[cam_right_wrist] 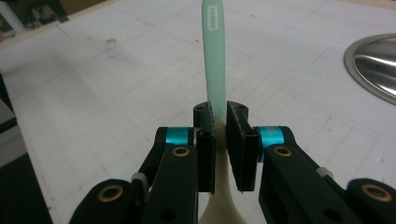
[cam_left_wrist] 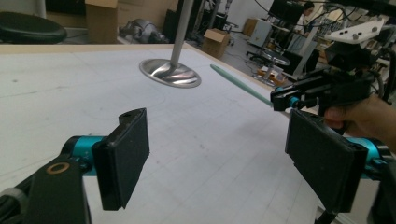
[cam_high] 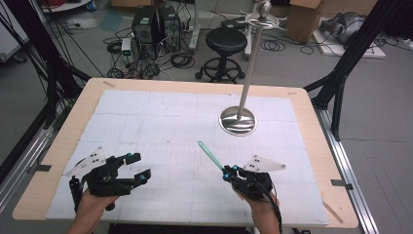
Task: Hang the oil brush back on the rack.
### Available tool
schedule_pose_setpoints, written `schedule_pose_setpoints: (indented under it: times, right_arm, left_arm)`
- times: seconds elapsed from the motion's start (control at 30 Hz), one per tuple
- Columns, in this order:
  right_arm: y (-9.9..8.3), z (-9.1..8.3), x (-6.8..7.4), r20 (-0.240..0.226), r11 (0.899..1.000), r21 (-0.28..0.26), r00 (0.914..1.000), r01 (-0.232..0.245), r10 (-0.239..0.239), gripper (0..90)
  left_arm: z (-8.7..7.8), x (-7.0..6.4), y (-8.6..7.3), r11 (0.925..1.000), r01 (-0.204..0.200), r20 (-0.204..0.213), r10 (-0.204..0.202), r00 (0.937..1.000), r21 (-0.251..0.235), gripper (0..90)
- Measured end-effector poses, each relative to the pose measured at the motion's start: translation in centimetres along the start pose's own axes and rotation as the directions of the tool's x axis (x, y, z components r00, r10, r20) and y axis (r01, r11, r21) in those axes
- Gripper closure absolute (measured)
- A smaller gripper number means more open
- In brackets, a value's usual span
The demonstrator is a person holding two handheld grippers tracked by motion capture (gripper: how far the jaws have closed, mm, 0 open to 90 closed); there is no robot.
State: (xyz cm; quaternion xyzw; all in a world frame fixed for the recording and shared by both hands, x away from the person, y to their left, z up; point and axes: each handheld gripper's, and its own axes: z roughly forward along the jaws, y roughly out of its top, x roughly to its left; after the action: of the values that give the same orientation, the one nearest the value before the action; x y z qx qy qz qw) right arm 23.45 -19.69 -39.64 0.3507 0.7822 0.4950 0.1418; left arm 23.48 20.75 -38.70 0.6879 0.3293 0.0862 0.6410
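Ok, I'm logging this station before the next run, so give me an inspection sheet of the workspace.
Surface: wooden table under a white gridded mat.
Job's things: mint-green spoon; metal stand, its round base on the mat.
Clutter: nothing seen.
Grippers: left gripper open, holding nothing; right gripper shut on the spoon's handle.
Cables: one trails from the right gripper; tangles on the floor.
Surroundings: black stool, computer towers, cardboard boxes.

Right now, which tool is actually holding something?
The right tool: its jaws are shut on a thin green-handled utensil that sticks out forward. The left tool is open, with nothing between its jaws.
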Motion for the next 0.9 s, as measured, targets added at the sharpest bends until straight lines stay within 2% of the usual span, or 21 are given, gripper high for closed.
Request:
schedule_pose_setpoints:
  times: [0.07,0.17,0.33,0.4,0.53,0.9]
  right_arm:
    - [0.1,-0.1,0.2,-0.01,1.0,-0.007,0.9999,-0.009,0.009,82.0]
    - [0.7,-0.3,0.8,-0.029,0.999,-0.035,0.9996,0.002,-0.003,82.0]
    - [1.7,-0.9,2.3,-0.06,0.996,-0.088,0.9979,0.021,-0.026,82.0]
    - [1.8,-1.0,2.5,-0.062,0.995,-0.095,0.9974,0.029,-0.035,82.0]
    - [2.2,-1.2,3.4,-0.075,0.991,-0.127,0.9958,0.042,-0.052,82.0]
    - [3.1,-1.0,5.1,-0.093,0.983,-0.171,0.9923,0.065,-0.081,81.9]
  left_arm:
    - [0.8,-0.4,0.6,1.0,0.007,-0.007,-0.007,1.0,0.006,21.1]
    - [1.7,-0.9,1.6,0.9998,0.017,0.0,-0.017,0.9999,0.01,21.1]
    - [2.8,-1.6,2.8,0.9979,0.061,0.038,-0.06,0.9975,-0.021,21.4]
    - [3.3,-1.9,3.2,0.9967,0.077,0.062,-0.075,0.9952,-0.025,21.4]
    - [4.2,-2.6,3.7,0.996,0.086,0.096,-0.083,0.9919,-0.025,21.5]
    - [4.7,-3.1,4.2,0.991,0.128,0.128,-0.122,0.9842,-0.038,21.8]
